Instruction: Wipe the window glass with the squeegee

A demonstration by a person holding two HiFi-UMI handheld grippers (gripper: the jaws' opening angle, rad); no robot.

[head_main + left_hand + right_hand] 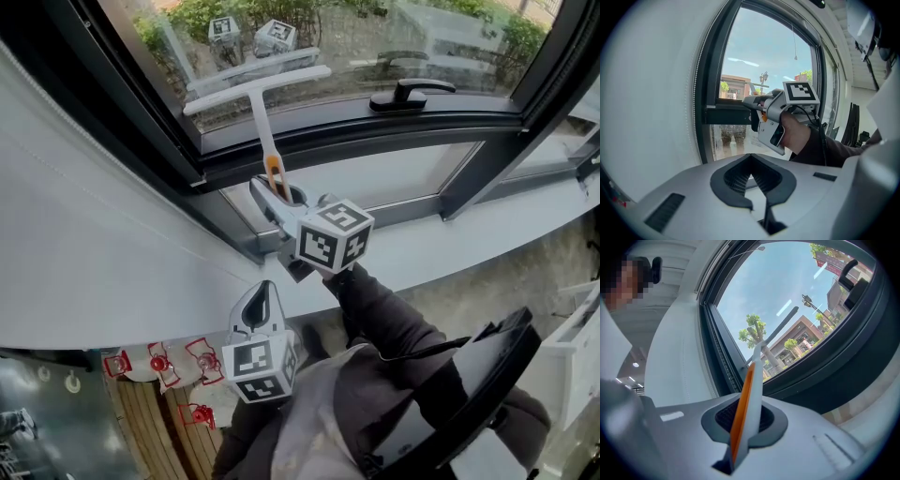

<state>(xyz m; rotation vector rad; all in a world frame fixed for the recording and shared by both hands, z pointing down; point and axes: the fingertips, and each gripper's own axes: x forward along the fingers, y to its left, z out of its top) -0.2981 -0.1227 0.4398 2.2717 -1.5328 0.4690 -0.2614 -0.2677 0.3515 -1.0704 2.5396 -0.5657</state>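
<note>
**Window glass** [375, 37]: fills the 12 o'clock part of the head view. Greenery and paving show through it.

**Window frame** [356, 127]: dark, running beneath the glass. A black window handle [409, 93] sits on its lower rail, at 3 o'clock from the squeegee blade.

**Sill** [469, 244]: white, below the frame, at 3 o'clock from the right gripper.

**Sleeve** [384, 314]: dark, extending from 5 o'clock up to the right gripper.

**Right gripper** [278, 194]: near the centre of the head view, pointing toward 12 o'clock at the glass. Its own view shows the jaws clamped on the squeegee handle, which stands up between the pads.

**Left gripper** [262, 302]: at 6 o'clock from the right gripper, well clear of the glass. Its own view shows the jaws brought together at the tips, with nothing between them.

**Squeegee** [262, 108]: white and T-shaped, with an orange strip along the handle. The blade lies across the lower glass just above the frame, at 12 o'clock from the right gripper. The handle runs back toward 6 o'clock into that gripper. Whether the blade edge actually touches the glass cannot be confirmed.
</note>
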